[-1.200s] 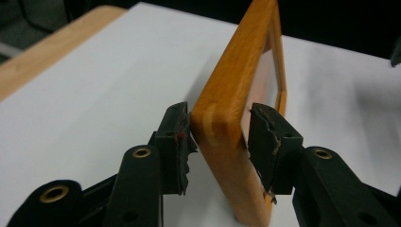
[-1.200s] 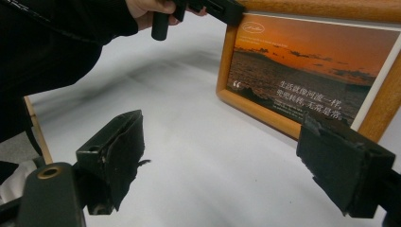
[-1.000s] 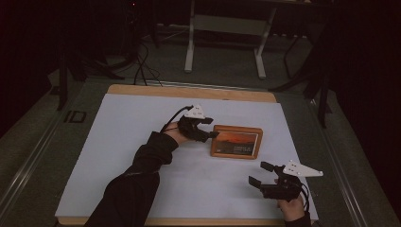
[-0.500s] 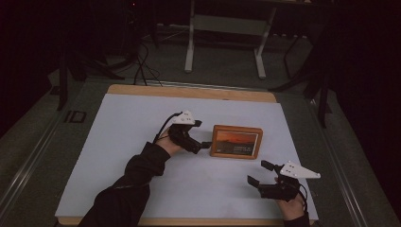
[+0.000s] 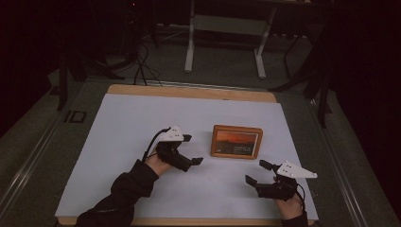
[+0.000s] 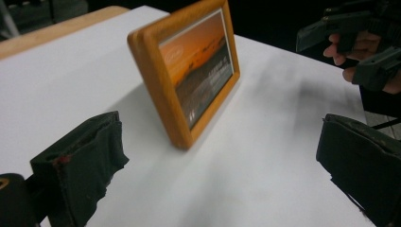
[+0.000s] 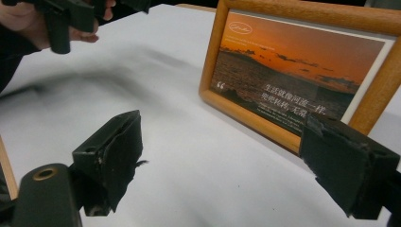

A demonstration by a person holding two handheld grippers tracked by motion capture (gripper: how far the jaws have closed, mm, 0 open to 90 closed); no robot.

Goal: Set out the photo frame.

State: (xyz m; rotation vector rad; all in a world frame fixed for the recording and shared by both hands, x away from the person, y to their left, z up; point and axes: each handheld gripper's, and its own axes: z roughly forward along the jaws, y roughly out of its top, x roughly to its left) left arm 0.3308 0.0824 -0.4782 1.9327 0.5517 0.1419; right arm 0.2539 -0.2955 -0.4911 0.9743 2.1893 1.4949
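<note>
A: What does the high view give?

B: A wooden picture frame (image 5: 236, 142) stands on the white tabletop (image 5: 118, 137), right of centre. The left tool (image 5: 193, 149) sits just to the frame's left, apart from it, its jaws having just been opening, with nothing between them. The right tool (image 5: 258, 172) rests nearer the front edge, below and right of the frame, released too.

A: And the left gripper view?

B: The picture frame (image 6: 189, 75) leans back, ahead of the spread jaws, clear of both. The other hand (image 6: 359, 52) shows at the upper right with its tool.

A: The right gripper view?

B: The picture frame (image 7: 302, 71) shows a sunset photograph with pale lettering. The jaws stand wide and empty; the right one overlaps the frame's lower edge in the picture, but I cannot tell if they touch.
</note>
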